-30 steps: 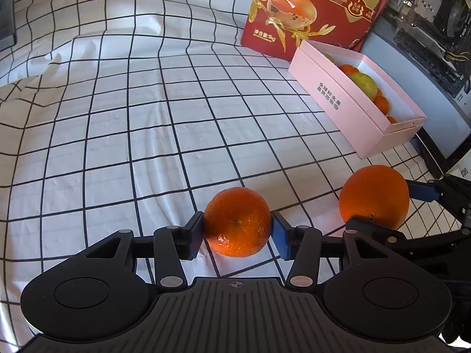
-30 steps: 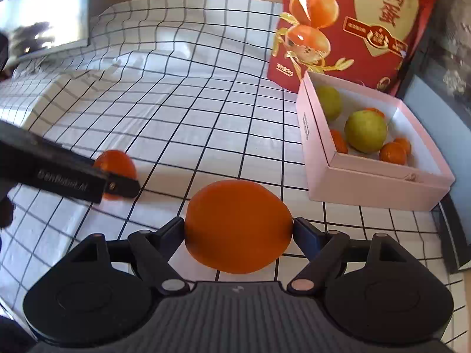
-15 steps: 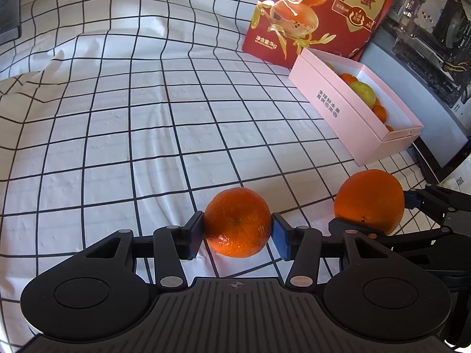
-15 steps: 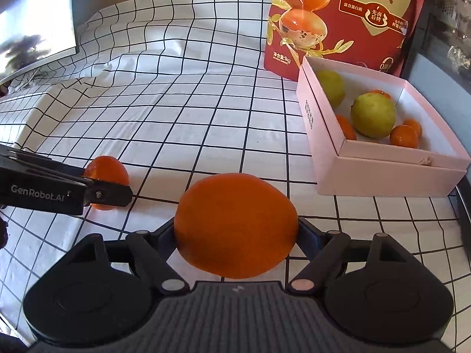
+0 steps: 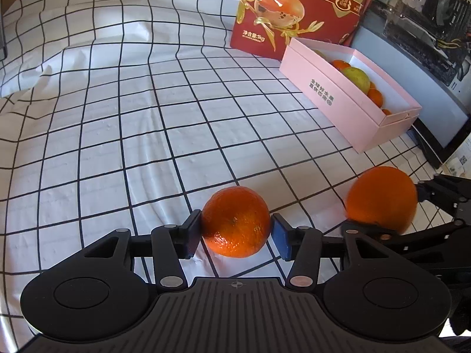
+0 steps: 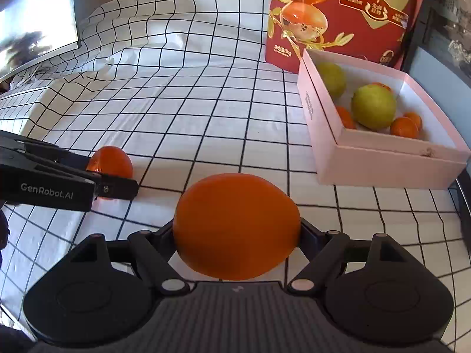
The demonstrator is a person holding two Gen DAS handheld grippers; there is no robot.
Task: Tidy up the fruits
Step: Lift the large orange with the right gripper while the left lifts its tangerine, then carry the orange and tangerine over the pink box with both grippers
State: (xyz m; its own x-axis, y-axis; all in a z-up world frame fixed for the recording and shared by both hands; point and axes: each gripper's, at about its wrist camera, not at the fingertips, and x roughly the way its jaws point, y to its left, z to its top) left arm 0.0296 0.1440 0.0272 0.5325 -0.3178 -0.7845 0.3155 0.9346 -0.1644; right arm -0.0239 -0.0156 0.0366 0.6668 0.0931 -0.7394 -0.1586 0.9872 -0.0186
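My left gripper (image 5: 235,232) is shut on a small orange tangerine (image 5: 235,220), held just over the checked cloth. My right gripper (image 6: 237,232) is shut on a larger orange (image 6: 237,226), held above the cloth; this orange also shows at the right of the left wrist view (image 5: 381,198). The tangerine and the left gripper show at the left of the right wrist view (image 6: 110,160). A pink open box (image 6: 391,158) stands ahead to the right and holds two green fruits (image 6: 374,106) and several small tangerines (image 6: 404,126).
A red fruit bag (image 6: 338,11) stands behind the box. A white black-grid cloth (image 5: 132,103) covers the surface, rumpled at the far left. A monitor (image 6: 32,20) is at the left, and dark hardware (image 5: 426,8) stands behind the box.
Both grippers have lifted and moved slightly forward with their fruits, so the box looks nearer. Both grips are unchanged.
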